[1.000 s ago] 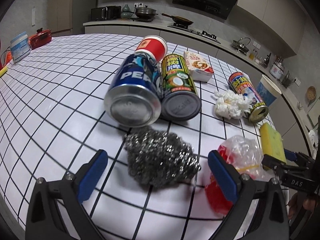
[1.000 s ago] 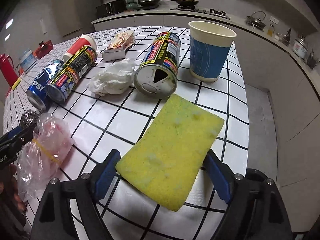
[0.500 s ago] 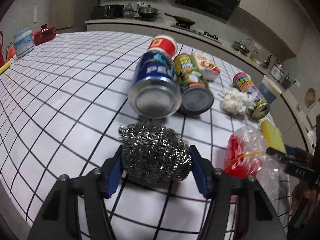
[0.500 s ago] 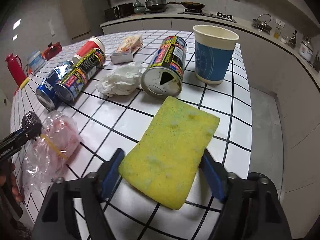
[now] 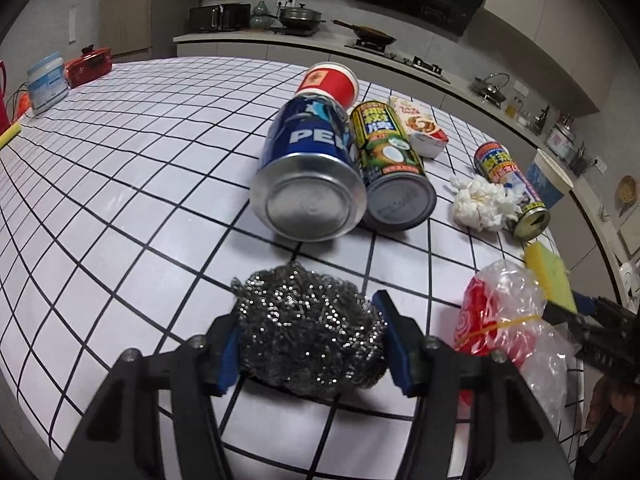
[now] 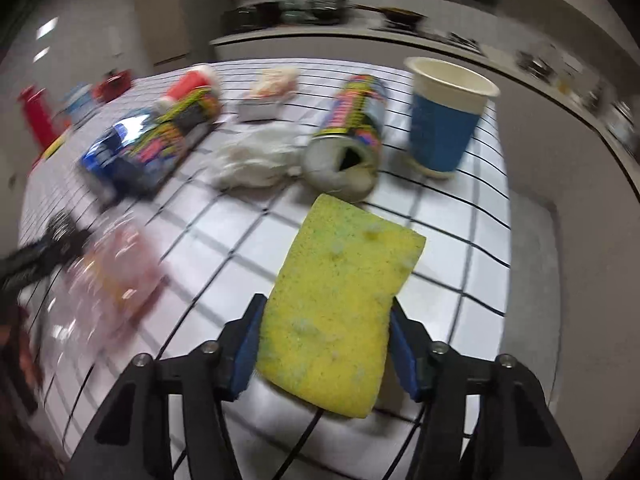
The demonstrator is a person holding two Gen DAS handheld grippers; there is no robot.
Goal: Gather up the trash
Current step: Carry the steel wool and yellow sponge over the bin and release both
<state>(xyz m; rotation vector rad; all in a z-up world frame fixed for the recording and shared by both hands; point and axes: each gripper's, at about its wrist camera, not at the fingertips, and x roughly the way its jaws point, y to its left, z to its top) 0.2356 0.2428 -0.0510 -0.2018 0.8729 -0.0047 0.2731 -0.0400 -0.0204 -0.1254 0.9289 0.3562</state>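
A kitchen island under a white grid-checked cloth carries a scatter of trash: a blue Pepsi can lying beside a green can, a blue paper cup, crumpled tissue. The left gripper is closing, its blue pads pressing the steel wool scourer; the right gripper is closing on the yellow sponge, which its pads already squeeze. Both jaws stood wide around these items a second ago. The lift will likely go best straight up, with both grips kept firm, as both materials compress and could slip.
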